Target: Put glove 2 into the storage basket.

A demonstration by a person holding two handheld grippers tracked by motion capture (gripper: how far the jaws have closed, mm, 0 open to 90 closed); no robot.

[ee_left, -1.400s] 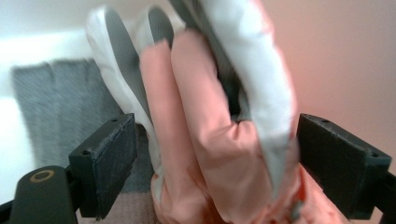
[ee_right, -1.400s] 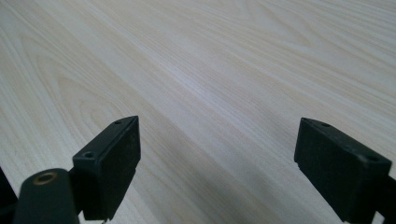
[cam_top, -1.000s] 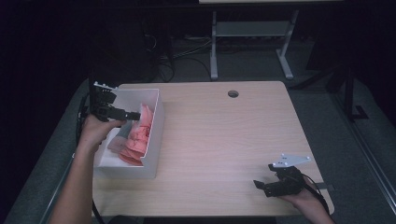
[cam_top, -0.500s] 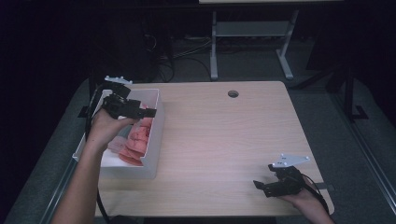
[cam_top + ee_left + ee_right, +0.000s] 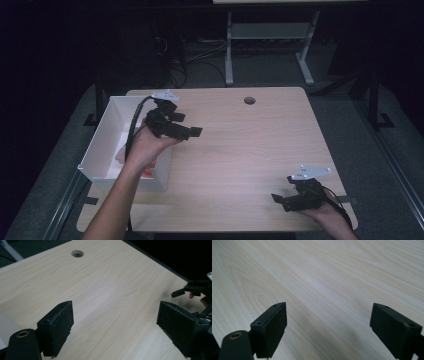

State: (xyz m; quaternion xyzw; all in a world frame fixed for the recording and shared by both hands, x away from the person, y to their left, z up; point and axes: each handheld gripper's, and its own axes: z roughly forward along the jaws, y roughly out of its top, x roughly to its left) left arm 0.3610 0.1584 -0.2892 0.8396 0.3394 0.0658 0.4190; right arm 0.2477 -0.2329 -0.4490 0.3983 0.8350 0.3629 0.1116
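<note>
- At the left of the high view sits the white bin [image 5: 107, 145], on the desk's [image 5: 260, 150] left edge, with pink-red pieces [image 5: 147, 172] in its bottom, partly hidden under my left forearm.
- My left gripper [image 5: 192, 132] hangs just right of the bin's upper right corner, over bare wood in the upper left part of the desk. Its fingers [image 5: 58, 327] are spread wide with nothing between them; the left gripper view looks across the desk toward the round hole [image 5: 77, 253] at the top.
- The round hole lies near the desk's far edge, upper middle of the high view.
- My right gripper [image 5: 277, 199] rests low at the lower right of the desk, well apart from the bin. Its fingers [image 5: 272, 327] are spread wide over plain wood, holding nothing.
</note>
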